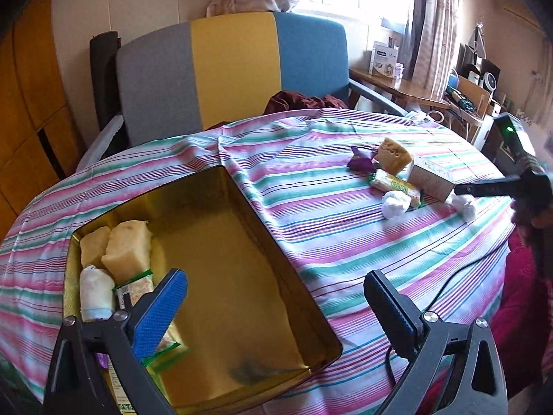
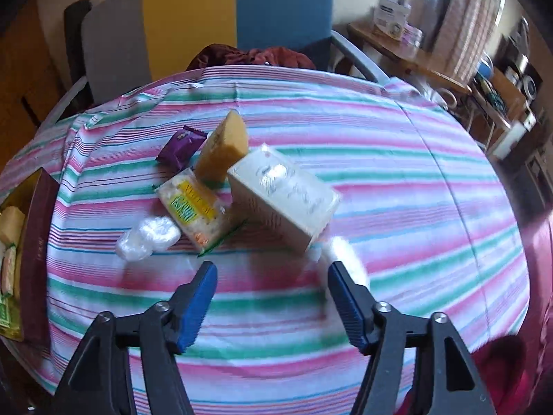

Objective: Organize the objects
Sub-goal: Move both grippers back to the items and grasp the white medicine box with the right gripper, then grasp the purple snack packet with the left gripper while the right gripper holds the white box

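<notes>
Both grippers are hanging released with nothing between their jaws: the left gripper (image 1: 276, 306) over the gold tin (image 1: 321, 328), the right gripper (image 2: 273, 297) just short of the cream box (image 2: 283, 190). The box is sitting mid-tablecloth (image 2: 397, 159) among the snack packets (image 2: 191, 204), and the tin is lying near the cloth's left edge.

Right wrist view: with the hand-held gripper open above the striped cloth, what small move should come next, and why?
Probably ease the right hand-held gripper forward and down onto the cream carton. Its jaws stand open and empty, the carton is the nearest loose item ahead, and the gold tin has bare floor left beside the sponge blocks.
</notes>
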### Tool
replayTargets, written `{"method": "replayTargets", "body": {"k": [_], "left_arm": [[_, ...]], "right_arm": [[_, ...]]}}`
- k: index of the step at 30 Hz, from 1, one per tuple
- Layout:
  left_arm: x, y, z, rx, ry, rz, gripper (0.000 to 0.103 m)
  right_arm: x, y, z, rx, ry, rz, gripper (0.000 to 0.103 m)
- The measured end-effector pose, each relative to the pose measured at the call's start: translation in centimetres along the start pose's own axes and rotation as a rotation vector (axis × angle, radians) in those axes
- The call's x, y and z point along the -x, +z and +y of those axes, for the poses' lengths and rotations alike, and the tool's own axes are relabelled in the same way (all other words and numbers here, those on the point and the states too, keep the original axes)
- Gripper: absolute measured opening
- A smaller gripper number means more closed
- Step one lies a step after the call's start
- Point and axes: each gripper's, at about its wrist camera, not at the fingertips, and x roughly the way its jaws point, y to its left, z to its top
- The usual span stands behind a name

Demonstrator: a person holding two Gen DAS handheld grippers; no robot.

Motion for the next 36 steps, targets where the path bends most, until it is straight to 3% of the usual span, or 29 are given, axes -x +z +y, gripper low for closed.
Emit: {"method": "replayTargets", "body": {"k": [5, 15, 20, 23, 25, 30, 36], "left_arm": [[-0.6, 0.6, -1.0, -0.014, -0.029, 0.012, 0.103], [-2.4, 2.0, -1.7, 0.005, -0.077, 0.061, 0.103], [-3.3, 2.6, -2.1, 0.008, -0.087, 0.077, 0.103], [-3.6, 2.9, -2.4, -0.001, -0.089, 0.079, 0.103], [-3.9, 3.1, -2.7, -0.005, -0.1, 0.085, 0.103], [-4.6, 3.9, -3.7, -0.027, -0.114, 0.091, 0.103], [-5.4, 5.3, -4.7, -0.043, -0.101, 0.088, 0.103]], "right_arm": [[-2.8, 3.1, -0.2, 0.15, -0.037, 0.057, 0.083], [-7.7, 5.5, 1.4, 0.397, -0.082, 0.182, 0.085], [-9.1, 5.2, 1.4, 0.372, -0.051, 0.198, 0.081], [-8.7, 4.2, 1.3, 0.338, -0.033, 0.182, 0.062], [-7.8, 3.6, 1.3, 0.302, -0.016, 0.164, 0.055], [-5.5, 1.0, 1.9, 0.208, -0.023, 0.147, 0.053], [-3.0, -2.7, 3.2, 0.143, 0.028, 0.136, 0.053]]}}
